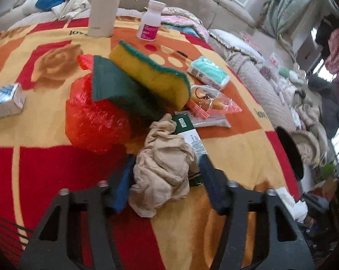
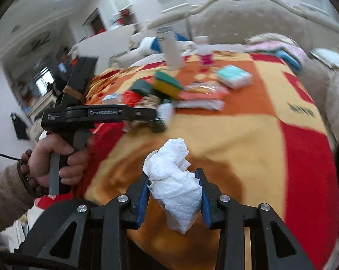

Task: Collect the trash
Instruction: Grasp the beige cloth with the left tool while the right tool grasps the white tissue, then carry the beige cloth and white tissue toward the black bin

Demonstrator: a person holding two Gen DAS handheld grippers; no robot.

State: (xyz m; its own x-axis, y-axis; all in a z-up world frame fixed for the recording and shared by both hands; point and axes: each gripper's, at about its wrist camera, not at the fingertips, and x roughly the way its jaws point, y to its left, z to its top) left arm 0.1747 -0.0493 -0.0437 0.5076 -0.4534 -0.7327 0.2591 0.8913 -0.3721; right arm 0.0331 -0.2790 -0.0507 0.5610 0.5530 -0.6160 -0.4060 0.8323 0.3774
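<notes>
Left gripper (image 1: 163, 182): jaws part-closed around beige crumpled wad (image 1: 163, 168), pads touching both flanks; wad rests on blanket (image 1: 45, 135), just in front of red plastic bag (image 1: 93, 114) and overlapping green carton (image 1: 188, 132). Likely mid-pick, since wad is not lifted clear

Right gripper (image 2: 175, 193): jaws clamped on white tissue (image 2: 175, 184), held above blanket, well short of red plastic bag, presumably in transit to disposal

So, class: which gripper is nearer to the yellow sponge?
Left. The left gripper, around a beige rag, sits just short of the yellow sponge. The right gripper, holding white tissue, is farther back.
</notes>
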